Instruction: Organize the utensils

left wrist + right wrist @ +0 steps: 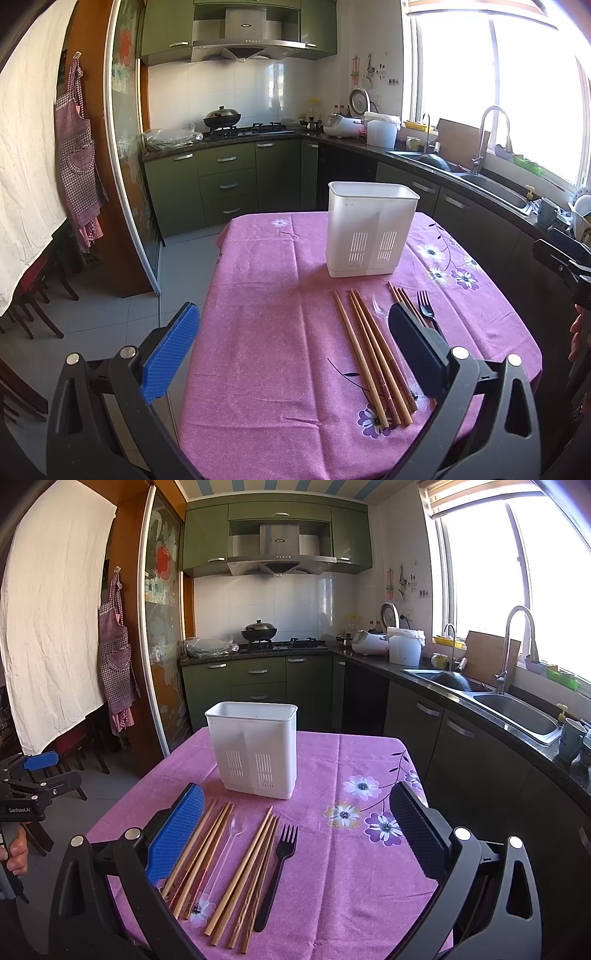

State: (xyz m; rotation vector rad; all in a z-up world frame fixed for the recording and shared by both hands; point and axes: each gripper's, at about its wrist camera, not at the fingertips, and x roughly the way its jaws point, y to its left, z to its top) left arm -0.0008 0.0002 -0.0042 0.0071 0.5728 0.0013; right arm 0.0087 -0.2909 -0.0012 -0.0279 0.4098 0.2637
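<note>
A white slotted utensil holder (371, 229) (255, 747) stands upright on the pink flowered tablecloth (266, 332) (351, 867). In front of it lie several wooden chopsticks (369, 350) (236, 871) in two bunches, a clear plastic spoon (379, 305) (232, 834) between them, and a black plastic fork (426, 308) (277, 871) to the right. My left gripper (291, 343) hovers open above the table's near left side, nothing between its fingers. My right gripper (297, 834) hangs open over the utensils, also holding nothing. Each gripper shows at the edge of the other's view.
The table is small; its edges drop to a tiled floor (110, 317) on the left. A dark counter with a sink (517, 710) and faucet runs along the right. Green cabinets and a stove (280, 644) stand behind. A hand (16, 849) grips the left tool.
</note>
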